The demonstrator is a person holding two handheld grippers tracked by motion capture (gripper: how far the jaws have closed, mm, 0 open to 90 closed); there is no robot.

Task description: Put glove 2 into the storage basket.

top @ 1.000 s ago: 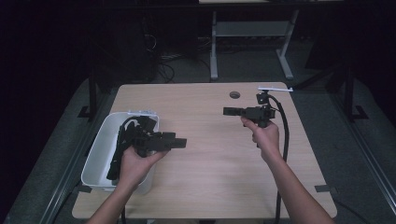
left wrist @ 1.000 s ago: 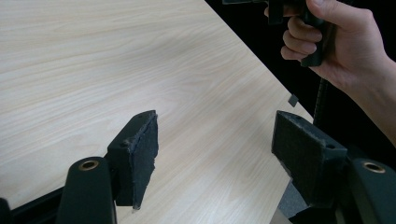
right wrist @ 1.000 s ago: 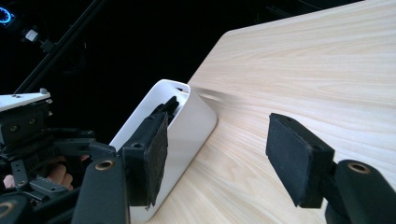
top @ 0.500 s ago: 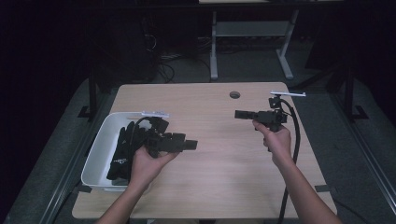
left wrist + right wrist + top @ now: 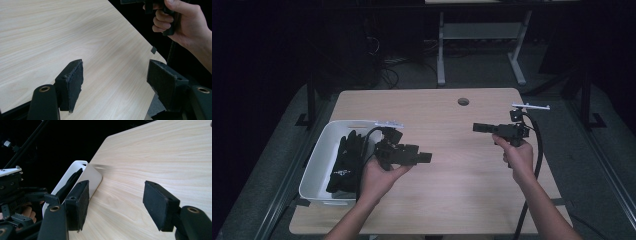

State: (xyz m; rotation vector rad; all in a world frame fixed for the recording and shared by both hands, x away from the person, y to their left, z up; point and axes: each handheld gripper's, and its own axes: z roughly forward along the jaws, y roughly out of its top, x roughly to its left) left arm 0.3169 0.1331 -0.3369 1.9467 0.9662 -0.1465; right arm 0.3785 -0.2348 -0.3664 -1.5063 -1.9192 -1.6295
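My left gripper [image 5: 426, 158] is held level above the wooden table [image 5: 452, 195], just right of the white bin [image 5: 318, 156], and points right. Its jaws stand open with nothing between the pads [image 5: 74, 82]. My right gripper [image 5: 478, 127] hovers over the table's right half and points left toward the other one. It is open too, and its pads [image 5: 160, 205] have only bare tabletop behind them. In the left gripper view the person's other hand [image 5: 180, 22] grips the right gripper's handle. The bin [image 5: 93, 175] holds black gloves [image 5: 344, 162].
A round cable hole [image 5: 463, 101] sits near the table's far edge. A black cable [image 5: 537, 150] trails from the right gripper down past the table's right edge. Dark floor and a white desk frame [image 5: 482, 35] lie beyond the table.
Both hands have shifted to the right. The left gripper has come away from above the bin and out over the tabletop. The right gripper has drifted toward the right edge, slightly lower.
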